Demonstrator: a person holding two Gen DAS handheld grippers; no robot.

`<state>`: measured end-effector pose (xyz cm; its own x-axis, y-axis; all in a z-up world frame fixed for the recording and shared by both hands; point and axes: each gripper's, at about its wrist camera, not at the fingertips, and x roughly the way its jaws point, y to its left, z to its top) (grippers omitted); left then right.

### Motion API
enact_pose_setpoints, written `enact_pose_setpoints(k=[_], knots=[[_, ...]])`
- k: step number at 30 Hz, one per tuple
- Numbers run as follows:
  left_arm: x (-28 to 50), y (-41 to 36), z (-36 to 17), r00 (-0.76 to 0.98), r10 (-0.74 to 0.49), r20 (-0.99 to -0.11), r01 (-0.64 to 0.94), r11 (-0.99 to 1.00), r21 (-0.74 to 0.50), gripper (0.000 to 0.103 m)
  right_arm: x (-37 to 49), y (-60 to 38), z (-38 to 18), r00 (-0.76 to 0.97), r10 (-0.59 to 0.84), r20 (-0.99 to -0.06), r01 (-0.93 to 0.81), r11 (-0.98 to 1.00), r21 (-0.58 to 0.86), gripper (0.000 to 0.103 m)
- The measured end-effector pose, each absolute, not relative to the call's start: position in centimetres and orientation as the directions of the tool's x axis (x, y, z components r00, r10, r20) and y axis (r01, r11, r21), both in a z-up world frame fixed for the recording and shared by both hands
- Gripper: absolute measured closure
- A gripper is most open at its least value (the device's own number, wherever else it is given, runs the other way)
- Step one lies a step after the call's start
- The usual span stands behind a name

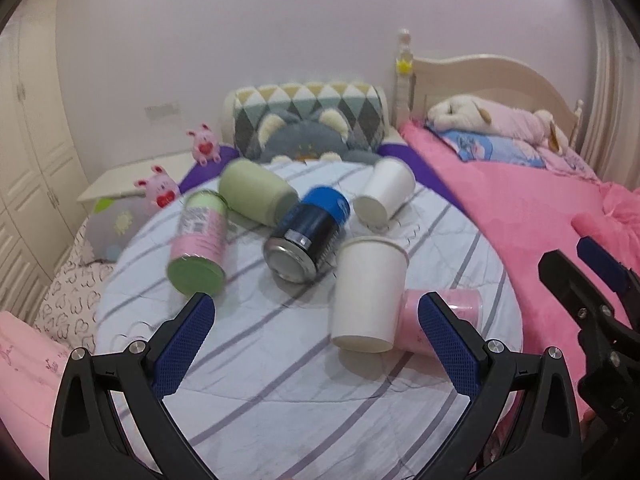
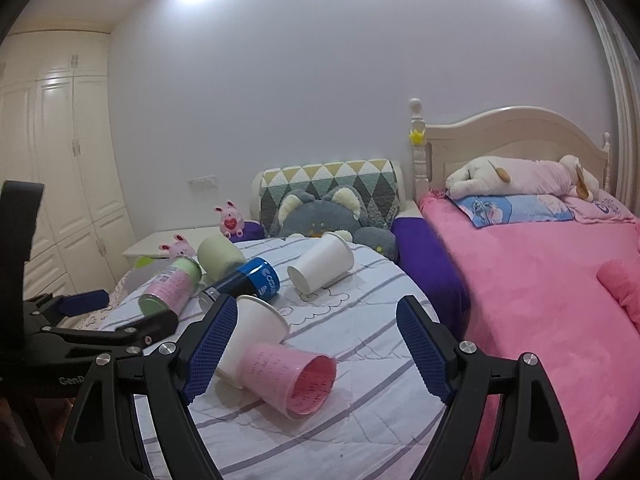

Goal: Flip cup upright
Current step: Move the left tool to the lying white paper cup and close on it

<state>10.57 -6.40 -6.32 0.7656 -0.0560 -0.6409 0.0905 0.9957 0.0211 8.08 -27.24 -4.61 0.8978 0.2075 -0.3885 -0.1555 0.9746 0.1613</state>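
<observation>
Pink cup (image 2: 294, 380) lay on its side at lower centre of the right wrist view, mouth toward lower right, between the wide-open, empty right hand-held gripper (image 2: 316, 354); left hand-held gripper (image 1: 316, 344) likewise open, empty, farther off.

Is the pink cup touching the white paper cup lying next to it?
Touching. In the right wrist view the pink cup lies on its side with its closed end pressed against the near white paper cup; no gap shows.

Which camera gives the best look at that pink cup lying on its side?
The right wrist view: the pink cup lies unobstructed, its open mouth facing the camera. In the left wrist view it is partly hidden behind a white cup and a finger.
</observation>
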Motion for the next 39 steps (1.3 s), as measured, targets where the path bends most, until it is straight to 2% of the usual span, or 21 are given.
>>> enact_pose_setpoints(k=[10, 30, 33, 36, 38, 39], knots=[[13.9, -8.9, -8.9, 0.701, -0.059, -0.71, 0.107, 0.994, 0.023, 0.0, 10.3, -28.4, -6.3, 0.876, 0.219, -0.431, -0.152, 0.971, 0.183, 0.02], [20.1, -10.2, -12.4, 0.589, -0.052, -0.806, 0.054, 0.998, -0.025, 0.001, 15.1, -29.6, -8.9, 0.85, 0.267, -0.454, -0.169, 0.955, 0.245, 0.02], [20.3, -9.4, -12.5, 0.585, -0.058, -0.809, 0.028, 0.998, -0.051, 0.015, 15.3, -29.4, -9.2, 0.845, 0.274, -0.459, -0.175, 0.953, 0.248, 0.02], [20.5, -8.9, -12.6, 0.573, -0.075, -0.816, 0.025, 0.997, -0.074, 0.02, 15.5, -29.4, -9.3, 0.843, 0.276, -0.462, -0.176, 0.953, 0.248, 0.02], [20.6, -8.7, -12.7, 0.571, -0.074, -0.817, 0.025, 0.997, -0.073, 0.033, 15.5, -29.3, -9.3, 0.842, 0.278, -0.462, -0.176, 0.952, 0.251, 0.02], [20.5, -8.6, -12.7, 0.57, -0.071, -0.818, 0.023, 0.997, -0.071, 0.033, 15.6, -29.2, -9.2, 0.843, 0.278, -0.461, -0.176, 0.952, 0.251, 0.02]])
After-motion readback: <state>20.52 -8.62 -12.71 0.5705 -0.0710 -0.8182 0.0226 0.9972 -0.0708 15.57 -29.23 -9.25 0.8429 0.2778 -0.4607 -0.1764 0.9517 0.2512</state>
